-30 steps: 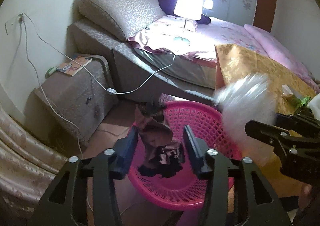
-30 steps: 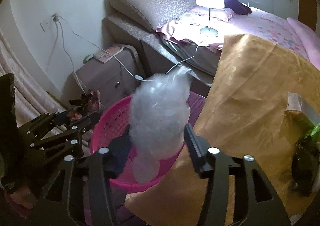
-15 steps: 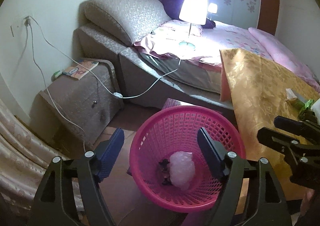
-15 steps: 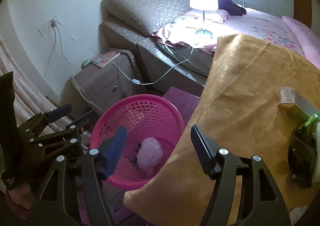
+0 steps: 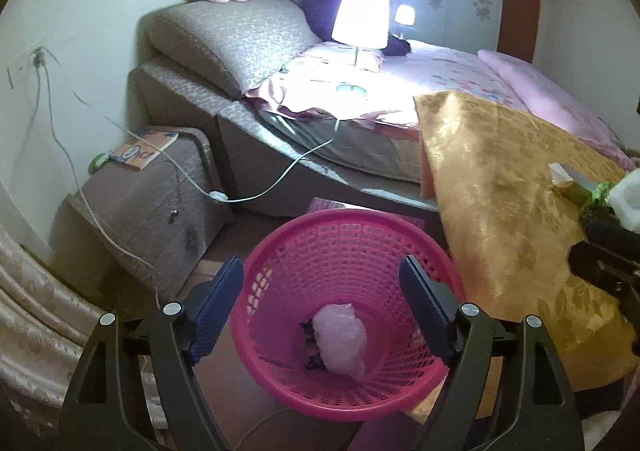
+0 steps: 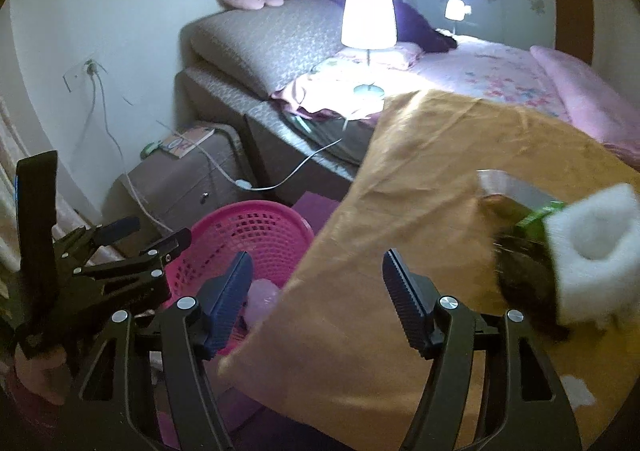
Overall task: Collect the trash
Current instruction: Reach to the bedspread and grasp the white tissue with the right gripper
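Observation:
A pink mesh basket (image 5: 280, 383) stands on the floor beside the gold-clothed table (image 5: 500, 211). In its bottom lie a crumpled clear plastic wad (image 5: 340, 343) and a dark wrapper (image 5: 310, 343). My left gripper (image 5: 320, 271) hangs over the basket, its jaws opening with nothing between them. My right gripper (image 6: 317, 263) is open and empty over the table's corner, above the gold cloth (image 6: 400, 191). To its right on the table lie a white foam piece (image 6: 592, 247) and a dark packet (image 6: 524, 275) with a green part. The left gripper (image 6: 156, 231) shows at the left of the right wrist view.
A bed (image 5: 460, 83) with a lit lamp (image 5: 360, 19) lies behind. A grey nightstand (image 5: 160, 203) carries a book, and a white cable (image 5: 280, 179) trails across it. A curtain (image 5: 24, 311) hangs at the left. A white scrap (image 6: 576, 391) lies near the table's front.
Both grippers opened: the dark wrapper and the plastic wad dropped into the basket. The right gripper then swung right, over the table toward the foam piece.

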Motion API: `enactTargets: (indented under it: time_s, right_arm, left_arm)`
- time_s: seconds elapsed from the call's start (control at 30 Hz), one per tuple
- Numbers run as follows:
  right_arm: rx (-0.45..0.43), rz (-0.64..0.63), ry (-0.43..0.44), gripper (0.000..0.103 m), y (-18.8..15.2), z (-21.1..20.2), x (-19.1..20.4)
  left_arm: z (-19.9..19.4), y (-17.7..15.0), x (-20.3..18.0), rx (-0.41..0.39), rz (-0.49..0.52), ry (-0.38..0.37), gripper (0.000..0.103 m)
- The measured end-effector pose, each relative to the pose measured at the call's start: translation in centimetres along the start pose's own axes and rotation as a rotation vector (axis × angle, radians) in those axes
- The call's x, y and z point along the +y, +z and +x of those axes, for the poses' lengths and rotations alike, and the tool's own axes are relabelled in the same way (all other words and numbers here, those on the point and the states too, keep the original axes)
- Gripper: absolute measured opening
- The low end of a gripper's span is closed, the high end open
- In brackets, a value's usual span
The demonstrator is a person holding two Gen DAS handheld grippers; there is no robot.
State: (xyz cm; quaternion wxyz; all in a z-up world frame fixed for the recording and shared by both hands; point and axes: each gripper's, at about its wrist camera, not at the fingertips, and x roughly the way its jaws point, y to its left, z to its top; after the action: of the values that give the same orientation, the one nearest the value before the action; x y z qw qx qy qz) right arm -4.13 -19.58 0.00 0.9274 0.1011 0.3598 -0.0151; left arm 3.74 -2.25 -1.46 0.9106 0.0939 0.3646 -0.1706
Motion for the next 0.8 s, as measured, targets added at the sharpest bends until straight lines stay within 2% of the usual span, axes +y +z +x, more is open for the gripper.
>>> enactTargets:
  time_s: [0.13,0.33,0.47,0.67,0.8]
  right_arm:
    - [-0.024,0.028,-0.051,0.065,-1.0,-2.1,-2.1]
    - [-0.074,0.081,-0.194,0.065,-3.2,-6.2,-6.8]
    - [-0.05,0.139,-0.272,0.065,-5.3,-6.9,-10.2]
    - [-0.011,0.193,-0.314,0.065,-7.3,-5.8,-12.9]
    - [-0.001,0.179,-0.294,0.065,-7.3,-4.8,-12.8]
  left_arm:
    - [-0.1,-0.2,-1.3,0.001,0.036,-0.017,0.077]
    - [-0.3,-0.6,-2.5,0.003,0.062,-0.037,0.077]
    - [-0.5,-0.7,-3.2,0.0,0.079,-0.055,0.077]
    - [-0.7,-0.8,-4.7,0.002,0.119,-0.084,0.077]
    - [-0.7,-1.0,-6.1,0.004,0.152,-0.105,0.077]
